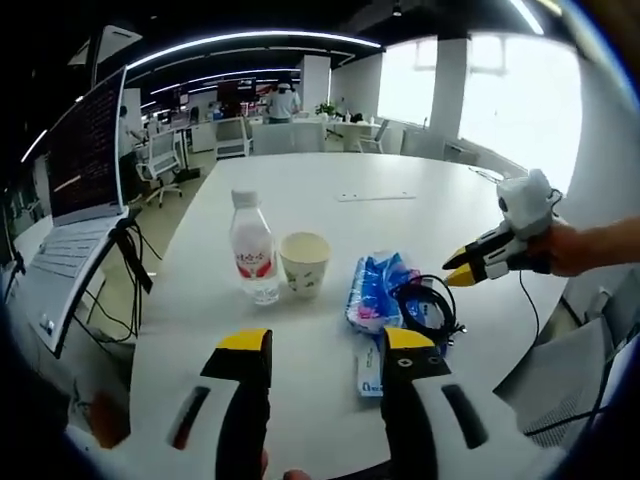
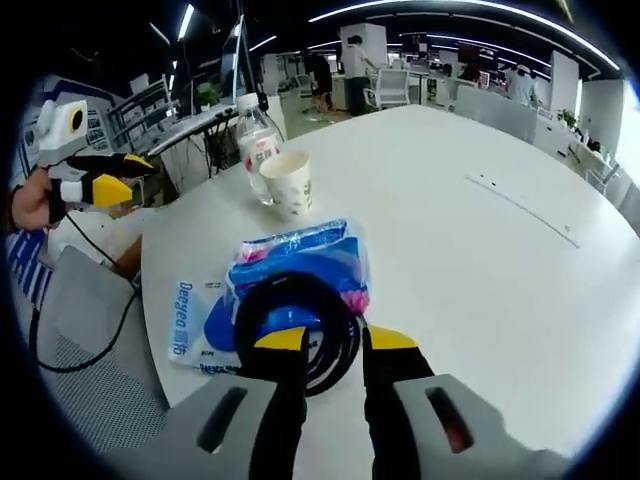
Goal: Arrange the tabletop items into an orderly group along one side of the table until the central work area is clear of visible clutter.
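White worktop (image 1: pixel 330 215): water bottle (image 1: pixel 253 260), paper cup (image 1: pixel 304 262), blue packet (image 1: pixel 376 292) under black cable coil (image 1: pixel 428 306), flat white-blue pack (image 2: pixel 192 322), possibly wipes.

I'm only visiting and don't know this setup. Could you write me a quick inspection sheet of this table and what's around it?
Surface: white table, mostly bare, items bunched near one edge.
Job's things: water bottle upright beside a paper cup; blue packet lying flat; white packet partly under it.
Clutter: nothing seen beyond those.
Grippers: left tool open above the table; right tool open, tips at the cable coil.
Cables: black cable coil resting on the blue packet; a thin cable hangs from the right tool.
Surroundings: open office, laptop on a side stand, chairs, bright windows, people far off.
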The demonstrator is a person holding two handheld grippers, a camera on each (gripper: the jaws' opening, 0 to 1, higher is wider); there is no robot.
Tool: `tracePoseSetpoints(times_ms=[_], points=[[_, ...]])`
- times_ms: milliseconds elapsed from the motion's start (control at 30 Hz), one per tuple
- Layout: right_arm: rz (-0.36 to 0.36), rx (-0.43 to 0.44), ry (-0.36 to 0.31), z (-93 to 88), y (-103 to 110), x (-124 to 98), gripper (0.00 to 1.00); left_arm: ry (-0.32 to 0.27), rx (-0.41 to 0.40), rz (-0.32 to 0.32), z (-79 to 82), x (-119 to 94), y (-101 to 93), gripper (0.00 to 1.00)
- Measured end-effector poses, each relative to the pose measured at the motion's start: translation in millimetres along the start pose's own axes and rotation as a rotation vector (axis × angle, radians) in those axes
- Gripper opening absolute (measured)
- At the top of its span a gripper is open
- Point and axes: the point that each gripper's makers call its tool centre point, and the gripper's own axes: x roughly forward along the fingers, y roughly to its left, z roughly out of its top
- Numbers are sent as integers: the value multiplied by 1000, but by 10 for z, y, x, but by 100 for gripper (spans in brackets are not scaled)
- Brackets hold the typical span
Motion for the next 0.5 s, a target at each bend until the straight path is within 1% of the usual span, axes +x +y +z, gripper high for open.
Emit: tracePoseSetpoints(times_ms=[167,333,500], points=[[-2,1,23,-39,-13,76,23,-4,-2,5,23,15,29,43],[7,3,52,-114,0,166,24,-4,-3,5,32,16,23,43],[8,2,68,-155,15,208,25,-5,-5,7,39,14,27,43]])
